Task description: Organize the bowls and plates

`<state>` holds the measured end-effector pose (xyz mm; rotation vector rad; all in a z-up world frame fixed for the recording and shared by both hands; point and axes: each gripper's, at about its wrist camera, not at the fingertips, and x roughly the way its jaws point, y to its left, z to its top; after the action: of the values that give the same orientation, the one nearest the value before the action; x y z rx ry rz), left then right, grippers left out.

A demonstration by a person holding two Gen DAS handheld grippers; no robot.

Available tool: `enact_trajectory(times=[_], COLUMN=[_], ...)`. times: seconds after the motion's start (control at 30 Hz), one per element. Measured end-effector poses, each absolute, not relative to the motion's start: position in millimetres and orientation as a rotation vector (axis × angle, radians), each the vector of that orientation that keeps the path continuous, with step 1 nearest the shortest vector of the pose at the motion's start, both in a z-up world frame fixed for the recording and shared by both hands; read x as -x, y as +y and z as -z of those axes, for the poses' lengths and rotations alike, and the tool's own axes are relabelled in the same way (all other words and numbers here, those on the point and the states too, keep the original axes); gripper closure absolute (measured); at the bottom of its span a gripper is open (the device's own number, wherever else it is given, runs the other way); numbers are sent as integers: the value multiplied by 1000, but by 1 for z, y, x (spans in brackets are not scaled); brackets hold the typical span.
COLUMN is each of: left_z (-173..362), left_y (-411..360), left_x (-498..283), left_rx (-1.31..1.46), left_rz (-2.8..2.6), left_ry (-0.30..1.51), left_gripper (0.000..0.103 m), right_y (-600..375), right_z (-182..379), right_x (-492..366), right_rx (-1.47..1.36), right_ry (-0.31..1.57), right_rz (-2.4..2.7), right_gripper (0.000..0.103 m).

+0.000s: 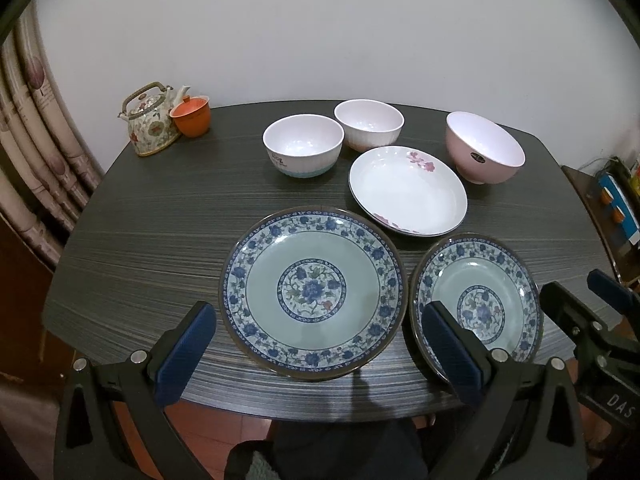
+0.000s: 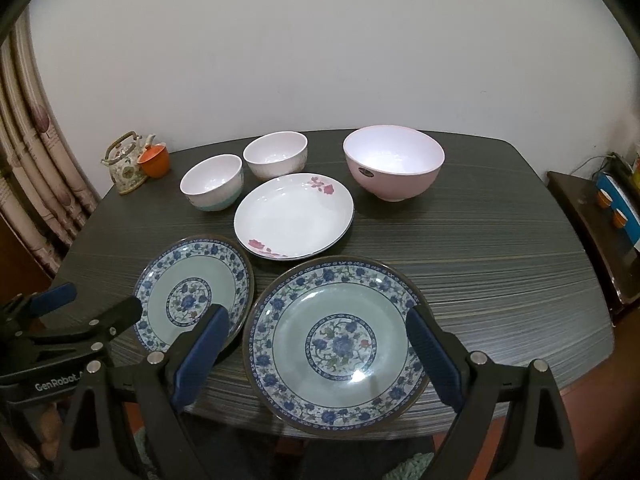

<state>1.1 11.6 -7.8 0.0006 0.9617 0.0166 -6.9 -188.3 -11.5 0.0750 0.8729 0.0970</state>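
My left gripper [image 1: 320, 344] hangs wide open and empty over the near edge of the dark table [image 1: 152, 240], straddling one blue floral plate [image 1: 314, 292]. My right gripper [image 2: 316, 348] is likewise spread and empty over the other blue floral plate [image 2: 340, 340]. Behind sit a white plate with pink flowers [image 2: 294, 216], two white bowls [image 2: 212, 182] [image 2: 276, 156] and a pink bowl [image 2: 394, 162].

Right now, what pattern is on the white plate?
Pink flowers at two rim spots on the white plate, with a thin dark edge; clearest in the right wrist view.
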Motion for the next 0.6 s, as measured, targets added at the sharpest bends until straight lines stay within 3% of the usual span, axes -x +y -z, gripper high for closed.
enact_trajectory(times=[0.6], left_z=[8], left_y=[12], left_x=[-1], left_rx=[-2], left_rz=[-22], left_ry=[971], left_gripper=[1], right_y=[-187], right_z=[11], right_x=[9], right_rx=[-83], right_ry=[880], right_rz=[-102], right_gripper=[10])
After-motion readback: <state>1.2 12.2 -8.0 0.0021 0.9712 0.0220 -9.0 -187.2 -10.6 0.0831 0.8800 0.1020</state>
